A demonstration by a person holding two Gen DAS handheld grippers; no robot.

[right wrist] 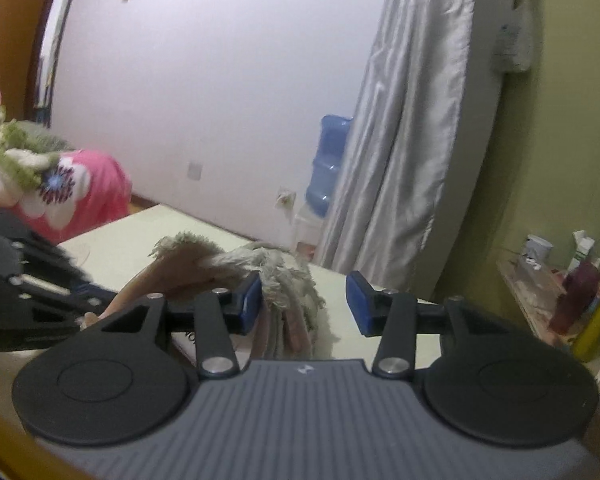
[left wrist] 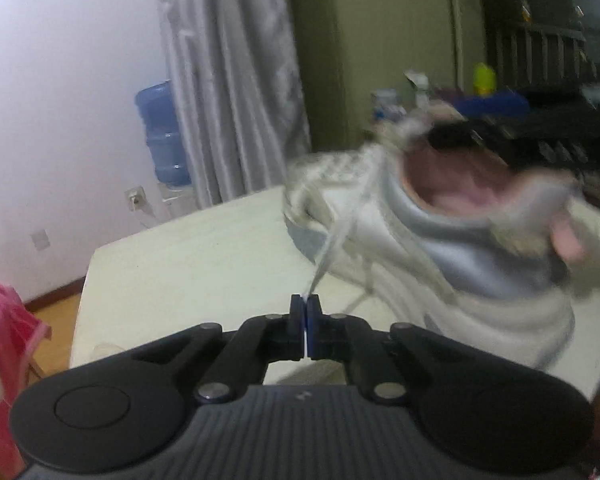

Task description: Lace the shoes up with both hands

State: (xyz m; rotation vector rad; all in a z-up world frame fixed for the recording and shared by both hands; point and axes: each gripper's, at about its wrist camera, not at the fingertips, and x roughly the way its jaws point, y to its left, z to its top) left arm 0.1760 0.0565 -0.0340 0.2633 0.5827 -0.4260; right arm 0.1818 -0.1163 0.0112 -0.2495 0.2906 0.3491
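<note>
- Shoe point(left wrist: 440, 240): white w/ grey panels, pink lining, fuzzy collar. It sits on the table point(left wrist: 188, 264), right of centre in your left cam, opening toward the cam. Blurred, so eyelets can't be read.
- Lace point(left wrist: 332, 248): one pale strand runs taut from the shoe's front down to your left gripper point(left wrist: 305, 304). A second strand hangs down the shoe's side; its end is too blurred to place.
- Left gripper: clamped on the lace, blue pads pressed together w/ the strand between them, just in front of the shoe.
- Right gripper point(right wrist: 304, 300): jaws spread wide, nothing between the pads. The shoe's fuzzy collar point(right wrist: 236, 260) sits just beyond, close to the left pad point(right wrist: 252, 300); touching or not, can't tell.
- In your right cam the left gripper shows as a dark blurred shape at far left.
- Around: pale table, blue water jug point(left wrist: 162, 132) by a grey curtain point(left wrist: 236, 80), white wall, pink fabric point(left wrist: 4, 340) at left.
- Right side: shelf w/ cup point(right wrist: 538, 246) and bottles point(right wrist: 576, 296).
</note>
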